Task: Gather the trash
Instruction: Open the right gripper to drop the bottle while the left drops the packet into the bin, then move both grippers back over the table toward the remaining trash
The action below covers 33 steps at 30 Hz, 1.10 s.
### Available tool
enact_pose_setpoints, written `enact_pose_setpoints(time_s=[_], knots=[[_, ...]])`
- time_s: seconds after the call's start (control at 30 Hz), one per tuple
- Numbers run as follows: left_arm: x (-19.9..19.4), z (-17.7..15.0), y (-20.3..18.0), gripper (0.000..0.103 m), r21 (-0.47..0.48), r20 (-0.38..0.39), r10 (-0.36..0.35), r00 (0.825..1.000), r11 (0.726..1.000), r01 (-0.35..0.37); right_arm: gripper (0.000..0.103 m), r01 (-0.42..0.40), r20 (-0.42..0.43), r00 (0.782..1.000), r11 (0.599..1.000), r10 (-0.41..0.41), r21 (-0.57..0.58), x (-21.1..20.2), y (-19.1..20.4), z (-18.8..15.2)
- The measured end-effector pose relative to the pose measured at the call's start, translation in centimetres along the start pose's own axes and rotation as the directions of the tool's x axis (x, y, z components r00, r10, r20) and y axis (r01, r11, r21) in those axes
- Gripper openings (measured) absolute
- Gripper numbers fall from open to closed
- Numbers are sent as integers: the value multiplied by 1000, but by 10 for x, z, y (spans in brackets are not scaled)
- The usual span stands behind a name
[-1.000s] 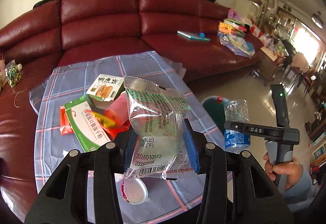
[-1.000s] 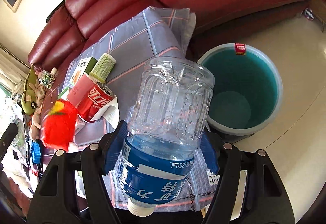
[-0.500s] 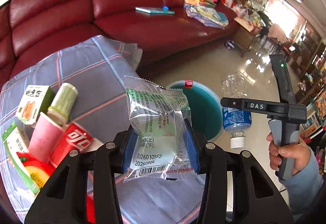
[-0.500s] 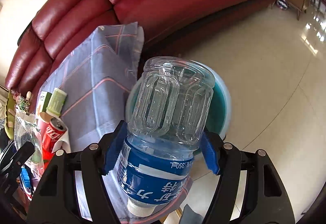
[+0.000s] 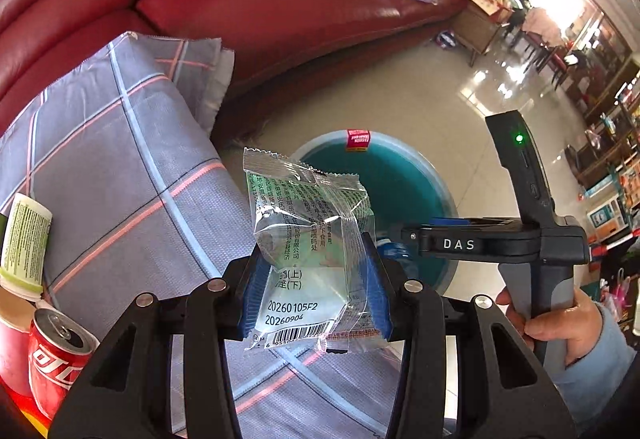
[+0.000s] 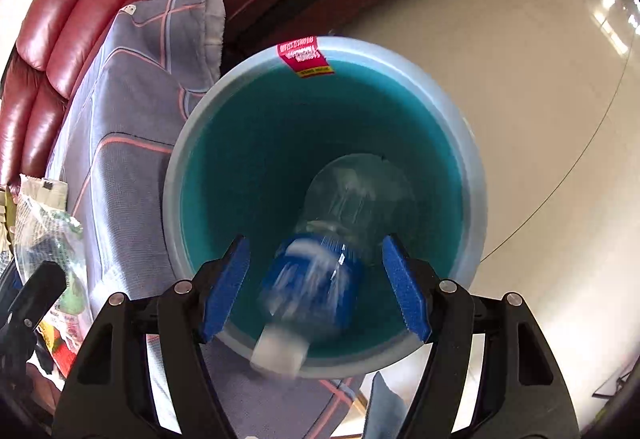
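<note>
My left gripper (image 5: 314, 271) is shut on a clear snack wrapper (image 5: 308, 235) with green print, held over the table's edge just left of the teal bin (image 5: 438, 187). Pointing down into the bin (image 6: 176, 167), my right gripper (image 6: 316, 279) stands open. The plastic bottle (image 6: 320, 275) with the blue label is blurred between its pads, cap toward me, with a gap on each side. In the left wrist view the right gripper (image 5: 400, 237) hangs over the bin, a hand on its handle. The wrapper (image 6: 44, 231) shows at the right wrist view's left edge.
A grey checked cloth (image 5: 120, 167) covers the table beside the bin. On it stand a red cola can (image 5: 56, 355) and a green-labelled tube (image 5: 26, 239). A red leather sofa (image 5: 280, 11) with a book and piled papers lies behind. Shiny floor tiles (image 6: 520, 99) surround the bin.
Both grippers swung away from the table toward the bin and sank. The bottle, gripped before, now sits loose and blurred between the right pads over the bin. The left grip is unchanged.
</note>
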State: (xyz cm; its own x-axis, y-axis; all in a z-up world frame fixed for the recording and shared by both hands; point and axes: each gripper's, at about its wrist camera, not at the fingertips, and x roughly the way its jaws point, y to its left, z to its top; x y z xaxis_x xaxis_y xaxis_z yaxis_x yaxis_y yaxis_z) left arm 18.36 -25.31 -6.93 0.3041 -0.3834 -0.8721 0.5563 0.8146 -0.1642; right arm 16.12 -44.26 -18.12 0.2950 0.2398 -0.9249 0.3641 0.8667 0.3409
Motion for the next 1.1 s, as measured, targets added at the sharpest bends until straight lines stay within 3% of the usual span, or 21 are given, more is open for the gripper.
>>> enact_pose_setpoints(time_s=[0.17,0.43,0.53,0.7,0.77,0.83,1.1], knots=[[13,5,-6,45,7,-23,-11,1000,1000,11,67,-11,22,1000,1000,10,20,-12,-8,1],[32,11,-25,45,59,-59,-14,998,998,17,87,-9,126,992,997,0,72,-47,-25,4],[43,14,-31,46,76,-81,-12,997,997,19,87,7,152,988,995,-22,95,-57,-31,3],[45,14,-34,68,72,-76,12,997,997,-6,87,4,151,988,992,-23,125,-61,-38,4],[42,13,-31,84,58,-67,26,997,998,-22,87,7,148,989,992,-25,127,-61,-38,4],[37,11,-26,91,45,-54,40,998,998,-38,87,7,142,990,992,-25,127,-59,-36,4],[15,6,-15,98,4,-24,47,999,999,-47,87,34,136,990,993,-49,114,-62,-23,-1]])
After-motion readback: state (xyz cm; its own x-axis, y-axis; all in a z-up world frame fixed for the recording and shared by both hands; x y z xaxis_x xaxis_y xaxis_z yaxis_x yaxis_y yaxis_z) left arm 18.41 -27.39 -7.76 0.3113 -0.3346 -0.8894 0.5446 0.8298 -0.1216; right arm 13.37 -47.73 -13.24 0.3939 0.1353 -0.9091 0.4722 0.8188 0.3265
